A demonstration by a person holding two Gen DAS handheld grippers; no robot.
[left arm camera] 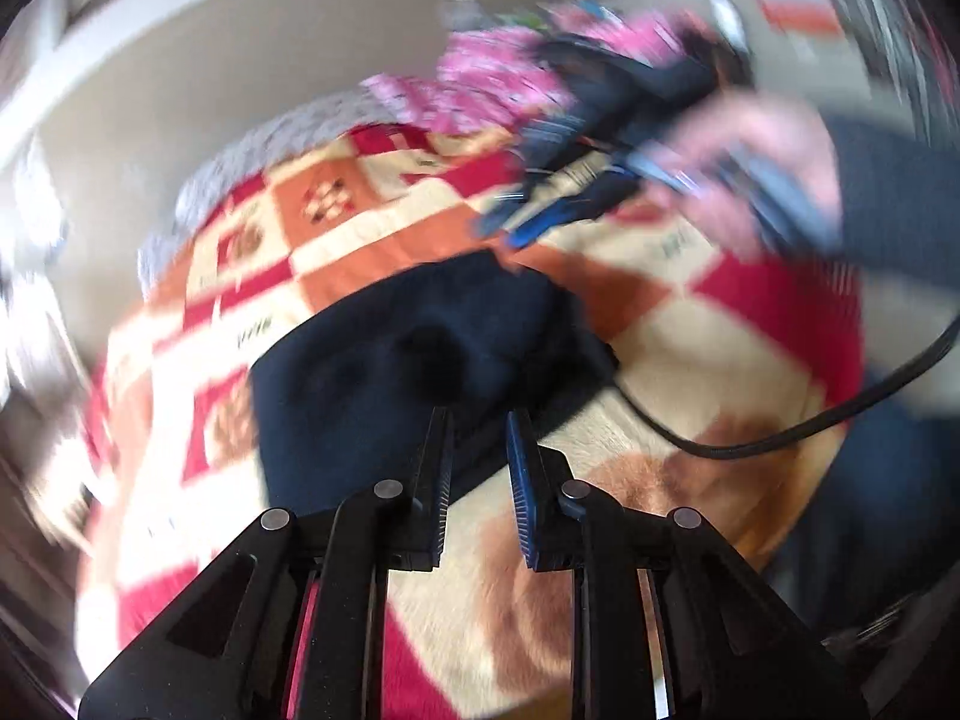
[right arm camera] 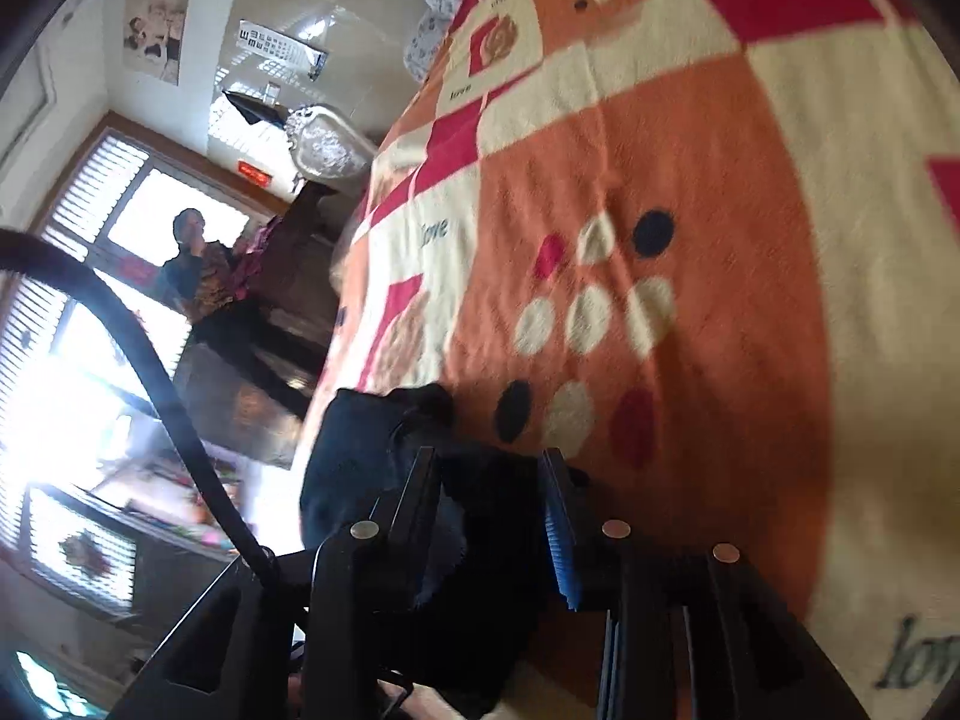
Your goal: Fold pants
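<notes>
A bedroom with bright shuttered windows (right arm camera: 90, 198) and a dark wooden cabinet (right arm camera: 252, 372) along the wall; most of what I see is a bed spread with a checked blanket (left arm camera: 372, 222) in red, orange and cream, the word "love" woven into some squares. At the far end lies a heap of pink clothing (left arm camera: 492, 78).

The pants (left arm camera: 420, 354), dark navy and bunched into a loose mound, lie on the blanket toward the near edge of the bed. A black cable (left arm camera: 780, 438) trails across the blanket just beside them.

The left hand-held gripper (left arm camera: 477, 420) hangs over the near edge of the pants with its fingers slightly apart and nothing pinched between them. The right hand-held gripper (right arm camera: 492, 480) has dark cloth lying between its parted fingers; the pads do not look pressed onto it, though the cloth hides much of the gap.

The pants look crumpled, so I judge the fold barely begun. To do this step well, each gripper should take a single clear edge, ideally the waistband corners, rather than a bunch of layers. Then lift and draw the cloth flat across the blanket before any fold, keeping the cable out from under it.
</notes>
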